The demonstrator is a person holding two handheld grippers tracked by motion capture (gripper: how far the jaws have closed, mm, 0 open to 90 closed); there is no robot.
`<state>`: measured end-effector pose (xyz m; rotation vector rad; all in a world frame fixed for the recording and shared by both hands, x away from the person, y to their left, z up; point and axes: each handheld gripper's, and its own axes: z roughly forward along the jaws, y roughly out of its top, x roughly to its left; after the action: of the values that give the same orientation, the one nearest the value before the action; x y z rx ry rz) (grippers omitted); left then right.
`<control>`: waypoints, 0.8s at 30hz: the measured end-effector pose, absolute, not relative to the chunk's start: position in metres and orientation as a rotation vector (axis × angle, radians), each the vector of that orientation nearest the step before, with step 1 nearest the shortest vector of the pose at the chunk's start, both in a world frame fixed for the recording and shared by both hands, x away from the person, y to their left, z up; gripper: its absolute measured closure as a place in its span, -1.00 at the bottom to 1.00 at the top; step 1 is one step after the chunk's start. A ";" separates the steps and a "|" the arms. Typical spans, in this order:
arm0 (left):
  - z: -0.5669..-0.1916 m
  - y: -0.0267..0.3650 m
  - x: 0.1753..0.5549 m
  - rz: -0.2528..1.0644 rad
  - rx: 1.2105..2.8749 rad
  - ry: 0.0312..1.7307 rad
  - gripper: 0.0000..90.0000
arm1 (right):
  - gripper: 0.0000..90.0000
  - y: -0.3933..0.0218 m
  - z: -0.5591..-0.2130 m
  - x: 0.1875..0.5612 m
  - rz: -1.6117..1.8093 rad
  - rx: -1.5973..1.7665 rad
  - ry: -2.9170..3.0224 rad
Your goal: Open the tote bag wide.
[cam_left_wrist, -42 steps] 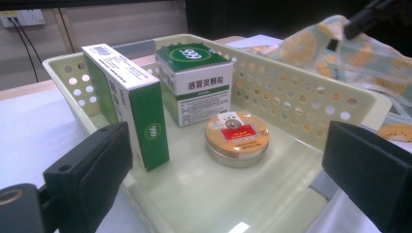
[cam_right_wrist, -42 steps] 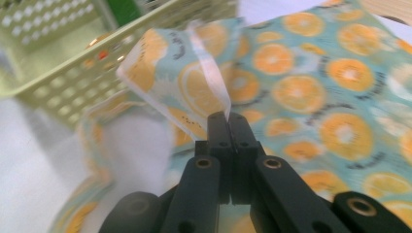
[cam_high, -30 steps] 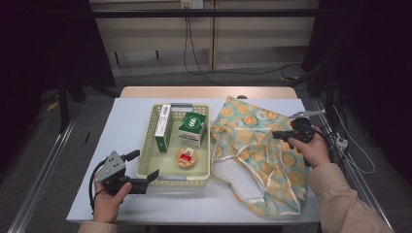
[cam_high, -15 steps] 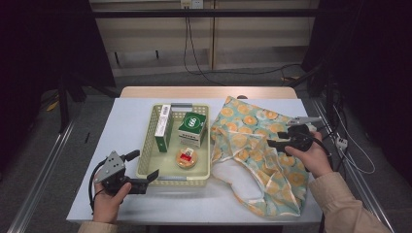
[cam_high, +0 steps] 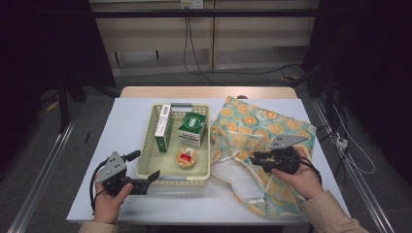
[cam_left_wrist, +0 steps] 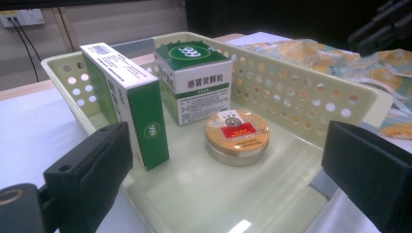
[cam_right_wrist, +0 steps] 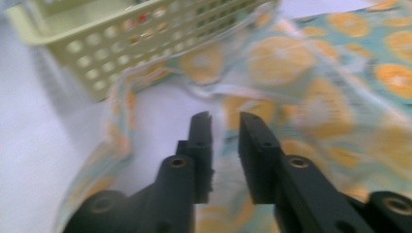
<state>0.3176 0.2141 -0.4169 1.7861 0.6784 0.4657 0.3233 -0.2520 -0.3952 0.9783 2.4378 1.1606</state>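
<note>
A pale green perforated basket [cam_high: 145, 150] holds a tall green-and-white box [cam_high: 163, 127], a squarer green box [cam_high: 193, 128] and a round orange tin [cam_high: 186, 158]. My left gripper [cam_high: 145, 166] is open at the basket's near left corner. In the left gripper view its jaws [cam_left_wrist: 224, 155] stand wide apart around the basket's near rim [cam_left_wrist: 301, 82], facing the tin [cam_left_wrist: 237, 137]. An orange-print cloth [cam_high: 262, 126] lies right of the basket. My right gripper [cam_high: 253, 159] hovers over it, pointing left. Its jaws [cam_right_wrist: 225, 119] have just been closing to a narrow gap, with nothing between them.
The cloth [cam_right_wrist: 316, 73] reaches the basket's right wall [cam_right_wrist: 121, 53] and spreads to the table's right and near edges. The white table [cam_high: 126, 121] shows bare left of the basket. Cables trail on the floor behind and to the right.
My right hand has moved from the cloth's far right part toward the person and leftward over the cloth. The left hand has stayed where it was.
</note>
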 end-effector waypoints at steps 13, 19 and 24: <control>-0.418 0.215 0.318 0.462 1.789 0.681 -0.91 | 0.52 -0.242 -0.439 0.346 0.904 1.021 2.464; -0.419 0.214 0.318 0.457 1.791 0.682 -0.91 | 0.91 -0.247 -0.449 0.351 0.908 1.061 2.473; -0.419 0.213 0.319 0.453 1.796 0.678 -0.91 | 1.00 -0.245 -0.449 0.351 0.910 1.062 2.474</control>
<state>0.3185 0.2130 -0.4193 1.7959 0.6776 0.4530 0.3506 -0.2448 -0.4489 1.0620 2.4742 0.9100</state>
